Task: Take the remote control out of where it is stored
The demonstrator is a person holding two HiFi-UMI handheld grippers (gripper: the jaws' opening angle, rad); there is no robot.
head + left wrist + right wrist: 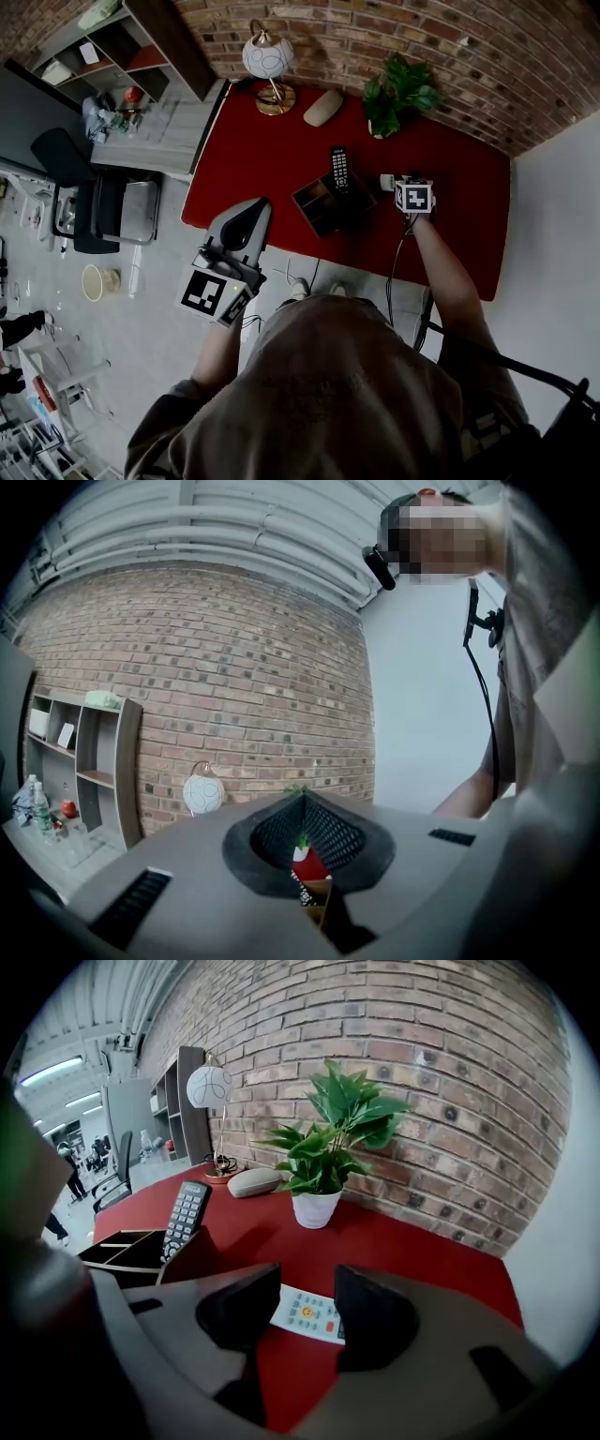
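- Right gripper (307,1283): jaws apart, about half open, gripping nothing. Tilted down over the red table (262,159).
- White remote (309,1316): flat on the table, buttons up, seen in the gap between the right jaws. The pads do not press on it. Its long axis runs crosswise to the jaws, left to right in the right gripper view. Outside the box (319,208), just beside it on the side nearer the white wall.
- Black remote (339,169): lower end in the box at its far edge, leaning, buttons up. Long axis points away from the person toward the brick wall, upper end raised clear of the box rim.
- Left gripper (255,206): jaws together, nothing in them. Held off the table's near left corner, well apart from both remotes.
- Plant (398,94) and lamp (267,61) stand at the table's far edge, by the wall.
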